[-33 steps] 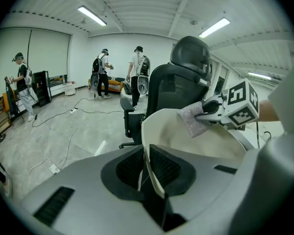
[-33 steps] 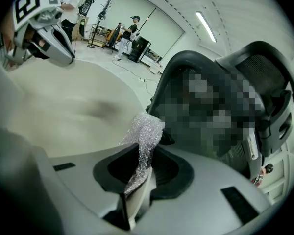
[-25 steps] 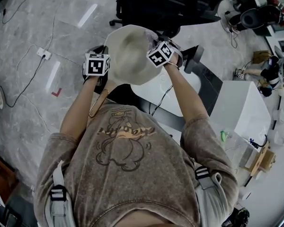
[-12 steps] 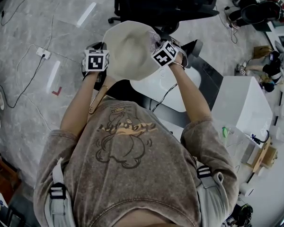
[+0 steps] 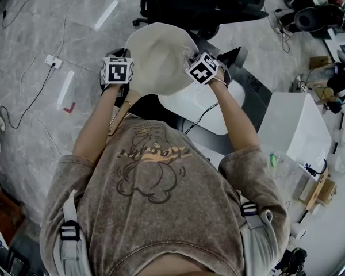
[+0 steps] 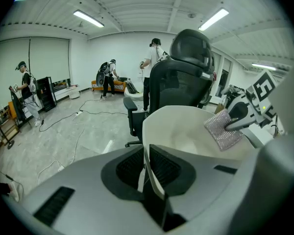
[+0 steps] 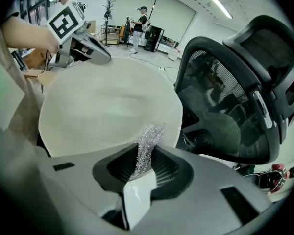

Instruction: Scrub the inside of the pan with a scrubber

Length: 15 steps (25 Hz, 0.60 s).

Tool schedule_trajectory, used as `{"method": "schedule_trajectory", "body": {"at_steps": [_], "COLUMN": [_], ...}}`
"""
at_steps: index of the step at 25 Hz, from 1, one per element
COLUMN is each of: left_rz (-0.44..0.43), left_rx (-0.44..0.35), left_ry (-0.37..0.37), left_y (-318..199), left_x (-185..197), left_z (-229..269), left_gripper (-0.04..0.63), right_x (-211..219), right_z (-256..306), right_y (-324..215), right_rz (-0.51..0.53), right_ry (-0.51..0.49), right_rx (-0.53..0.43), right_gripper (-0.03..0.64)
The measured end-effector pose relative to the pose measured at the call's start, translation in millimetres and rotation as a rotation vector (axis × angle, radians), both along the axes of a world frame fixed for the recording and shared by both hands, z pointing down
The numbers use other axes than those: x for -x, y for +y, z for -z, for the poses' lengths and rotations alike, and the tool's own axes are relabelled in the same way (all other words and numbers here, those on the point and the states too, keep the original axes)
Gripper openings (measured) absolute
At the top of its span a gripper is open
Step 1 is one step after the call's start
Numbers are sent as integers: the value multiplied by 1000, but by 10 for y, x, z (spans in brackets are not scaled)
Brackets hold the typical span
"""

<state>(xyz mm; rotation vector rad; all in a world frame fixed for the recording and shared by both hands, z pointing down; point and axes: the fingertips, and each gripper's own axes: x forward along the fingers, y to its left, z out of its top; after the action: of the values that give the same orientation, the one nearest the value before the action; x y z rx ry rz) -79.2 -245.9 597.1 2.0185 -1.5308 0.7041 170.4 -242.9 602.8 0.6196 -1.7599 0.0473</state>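
Your right tool point(image 7: 144, 163), clamped on the silver mesh scrubber point(image 7: 148, 140), just slid rightward inside the round cream pan point(image 7: 108, 106) your left tool point(image 6: 146, 161) pinches by the rim, so scrubbing's underway.

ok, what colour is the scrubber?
Glittery silver, a metallic mesh look. The scrubber shows best in the right gripper view.
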Motion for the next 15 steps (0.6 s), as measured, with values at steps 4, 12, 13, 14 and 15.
{"method": "schedule_trajectory", "body": {"at_steps": [4, 12, 13, 14, 15], "left_rz": [9, 19, 20, 21, 20], "left_rx": [1, 6, 6, 7, 6], "left_ry": [1, 0, 0, -1, -1], "left_y": [-7, 15, 17, 17, 14], "left_x": [6, 1, 2, 0, -2], "left_z": [-33, -70, -71, -68, -63], "left_gripper": [49, 49, 49, 49, 48], "right_x": [11, 145, 163, 201, 245], "right_z": [-22, -149, -160, -160, -162], "right_y": [141, 575, 620, 643, 666], "right_rz": [13, 25, 23, 31, 39], "right_ry": [17, 14, 15, 12, 5], "right_rx": [63, 235, 258, 268, 278], "right_gripper": [95, 91, 91, 91, 91]}}
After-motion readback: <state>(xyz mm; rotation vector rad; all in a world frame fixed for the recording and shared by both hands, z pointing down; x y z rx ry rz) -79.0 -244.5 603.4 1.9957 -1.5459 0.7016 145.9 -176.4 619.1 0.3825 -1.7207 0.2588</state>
